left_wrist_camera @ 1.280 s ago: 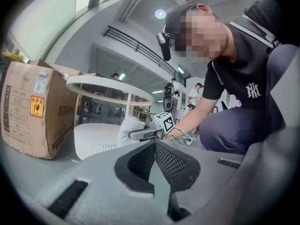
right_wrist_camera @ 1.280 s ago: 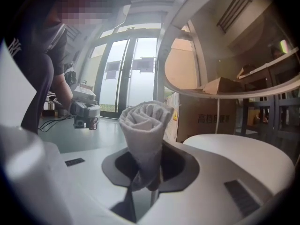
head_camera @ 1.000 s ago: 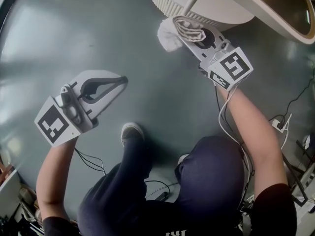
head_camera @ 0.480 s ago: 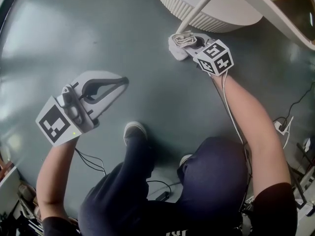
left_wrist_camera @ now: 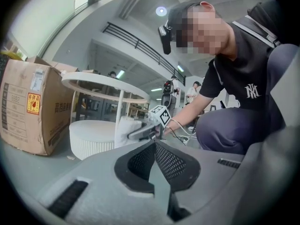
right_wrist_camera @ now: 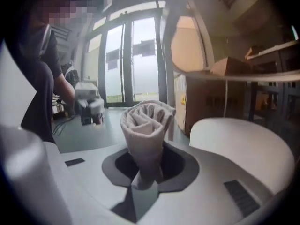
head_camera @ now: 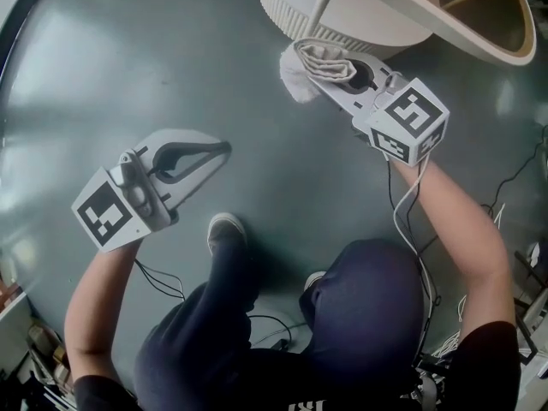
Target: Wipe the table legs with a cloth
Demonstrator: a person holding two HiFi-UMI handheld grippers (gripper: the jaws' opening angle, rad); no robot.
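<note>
My right gripper (head_camera: pixel 324 65) is shut on a rolled white cloth (head_camera: pixel 318 62), which bunches out past the jaw tips against a thin white table leg (head_camera: pixel 319 8). In the right gripper view the cloth (right_wrist_camera: pixel 146 130) stands up between the jaws, and the leg (right_wrist_camera: pixel 169 64) rises just behind it. The leg slants up from a round ribbed white base (head_camera: pixel 342 11) to a round pale tabletop (head_camera: pixel 479 20). My left gripper (head_camera: pixel 214 151) hovers over the grey floor at the left, jaws shut and holding nothing. From the left gripper view, the table (left_wrist_camera: pixel 101 86) and cloth (left_wrist_camera: pixel 127 130) show in the distance.
The person's shoe (head_camera: pixel 226 229) and bent knees lie between the two arms. Cables (head_camera: pixel 163 281) run over the floor near the feet. A cardboard box (left_wrist_camera: pixel 28 107) stands left of the table in the left gripper view. The grey floor (head_camera: pixel 128 58) stretches wide to the left.
The right gripper with the cloth slid down the leg toward the floor, then back up along it. The left gripper has barely moved.
</note>
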